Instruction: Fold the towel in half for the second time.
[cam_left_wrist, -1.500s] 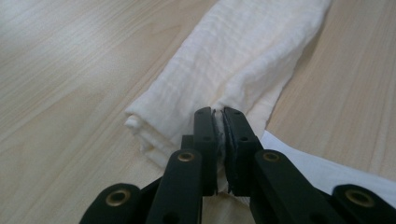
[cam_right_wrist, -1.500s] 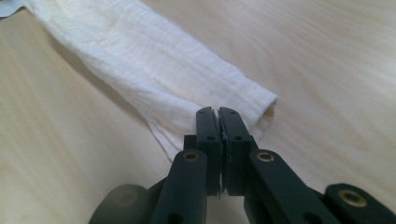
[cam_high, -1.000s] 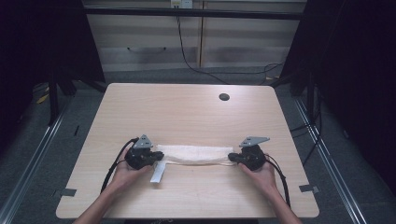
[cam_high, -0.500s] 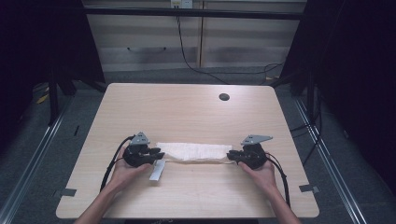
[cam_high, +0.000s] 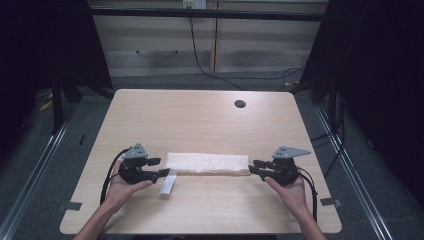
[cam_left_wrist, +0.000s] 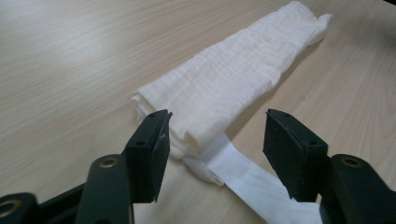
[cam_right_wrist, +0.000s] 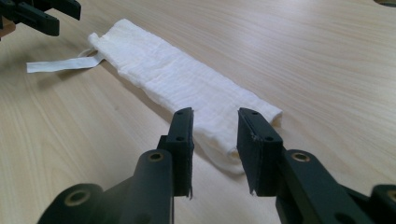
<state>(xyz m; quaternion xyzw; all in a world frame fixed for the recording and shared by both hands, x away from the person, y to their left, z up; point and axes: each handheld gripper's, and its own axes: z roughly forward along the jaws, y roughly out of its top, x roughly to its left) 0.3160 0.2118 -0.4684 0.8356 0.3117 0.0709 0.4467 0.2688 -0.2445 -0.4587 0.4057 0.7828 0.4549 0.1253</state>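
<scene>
A white cloth (cam_high: 207, 163), folded into a long strip, lies flat on the wooden table (cam_high: 200, 120) near its front edge. A white label tag (cam_high: 168, 184) sticks out from its left end. My left gripper (cam_high: 162, 167) is at that left end, and its jaws have just been opening. In the left gripper view the cloth end (cam_left_wrist: 233, 79) and tag (cam_left_wrist: 252, 182) lie between the spread pads of the left gripper (cam_left_wrist: 217, 123), untouched. My right gripper (cam_high: 253, 166) is at the right end and has also just been opening. Its pads stand apart in front of the cloth (cam_right_wrist: 177, 79).
A dark round hole (cam_high: 240, 104) sits in the tabletop at the back right. Bare wood stretches behind the cloth. Metal rails (cam_high: 345, 165) run along both sides of the table, and a cable (cam_high: 200, 60) hangs at the rear wall. The left gripper (cam_right_wrist: 42, 14) shows far off in the right gripper view.
Both grippers went from shut on the cloth's ends to open, letting it go. Each hand drew back outward and rose a little. The cloth stays flat on the table.
</scene>
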